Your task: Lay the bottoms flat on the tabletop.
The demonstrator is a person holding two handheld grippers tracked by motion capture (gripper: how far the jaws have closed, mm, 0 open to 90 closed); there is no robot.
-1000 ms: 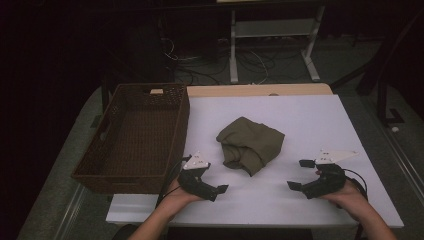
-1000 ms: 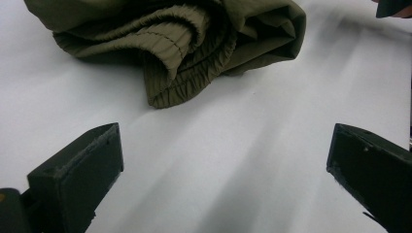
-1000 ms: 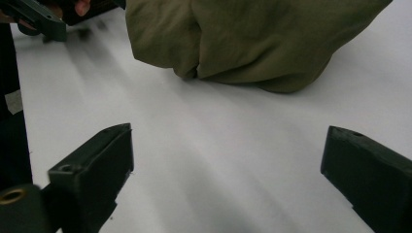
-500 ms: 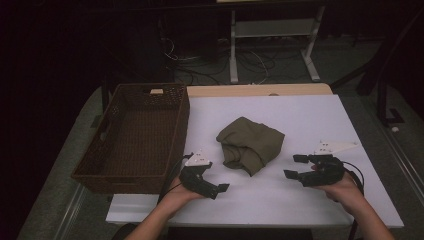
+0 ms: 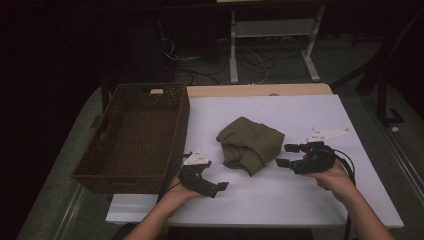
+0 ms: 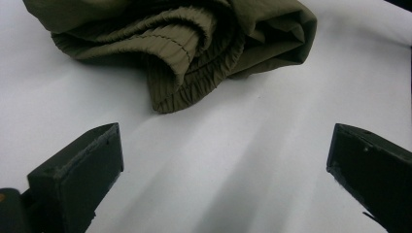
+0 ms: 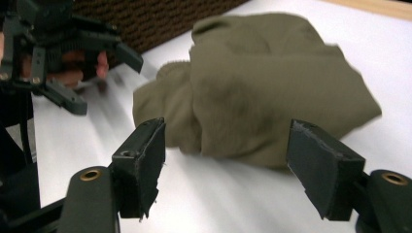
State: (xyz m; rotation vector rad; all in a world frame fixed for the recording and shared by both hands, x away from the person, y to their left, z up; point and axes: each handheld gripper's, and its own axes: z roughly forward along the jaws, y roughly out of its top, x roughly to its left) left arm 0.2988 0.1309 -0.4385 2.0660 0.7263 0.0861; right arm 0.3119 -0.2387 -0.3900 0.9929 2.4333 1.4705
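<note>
High view, olive garment (image 5: 250, 144) bunched on white table (image 5: 280, 200), both hand-held grippers, left (image 5: 221, 187), right (image 5: 284, 155), released beside it.

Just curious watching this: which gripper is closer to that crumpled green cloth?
The right gripper: it sits just beside the cloth, its open jaws aimed at it, not touching. The left gripper waits farther off, nearer the person, beside the basket.

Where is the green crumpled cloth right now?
In the high view the green cloth lies on the white table, right of the brown basket, between the left tongs and the right tongs, touching neither.
</note>
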